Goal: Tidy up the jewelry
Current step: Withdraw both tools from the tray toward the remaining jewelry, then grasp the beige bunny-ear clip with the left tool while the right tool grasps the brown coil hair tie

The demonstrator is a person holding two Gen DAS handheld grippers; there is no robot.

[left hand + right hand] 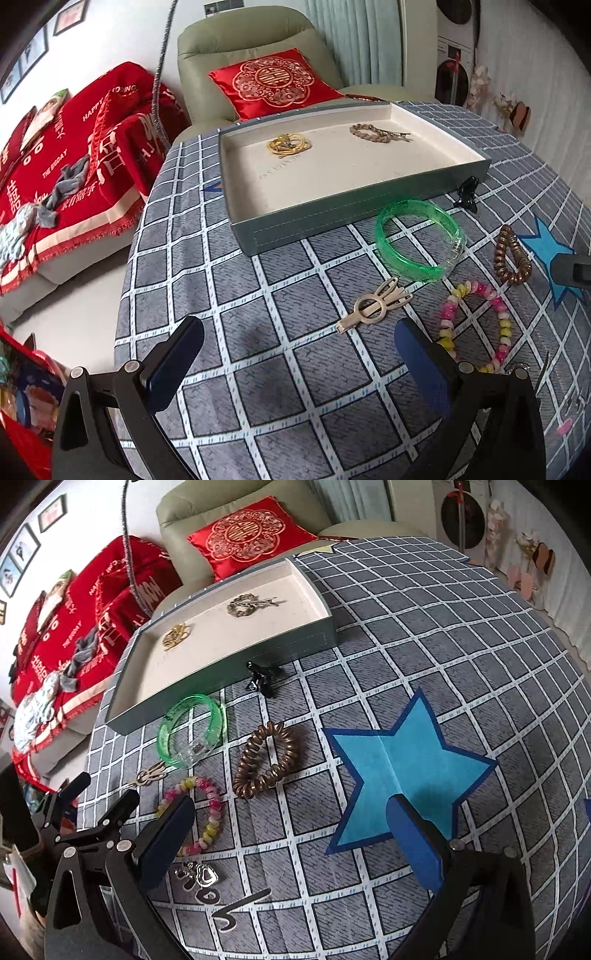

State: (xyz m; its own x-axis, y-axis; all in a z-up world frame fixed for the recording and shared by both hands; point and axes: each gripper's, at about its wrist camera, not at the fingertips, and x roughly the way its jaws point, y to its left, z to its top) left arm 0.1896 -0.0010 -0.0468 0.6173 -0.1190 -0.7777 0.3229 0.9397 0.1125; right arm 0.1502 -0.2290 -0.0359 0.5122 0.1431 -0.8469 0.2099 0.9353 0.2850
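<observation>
A grey tray [332,218] [236,672] with a cream lining holds a gold piece [289,144] [176,636] and a braided chain [373,133] [246,604]. In front of it on the checked cloth lie a green bangle [419,240] [192,731], a beige hair clip [373,306] [149,775], a pink and yellow bead bracelet [476,325] [199,812], a brown coil hair tie [511,254] [266,760], a black clip [467,194] [262,681] and a silver heart piece [201,880]. My left gripper [299,354] is open just short of the beige clip. My right gripper [291,830] is open above the cloth, empty.
A blue star patch [402,771] lies on the checked tablecloth [280,369]. Beyond the table stand a green armchair with a red cushion [273,83] and a sofa under a red blanket [74,155]. The table's left edge drops to the floor.
</observation>
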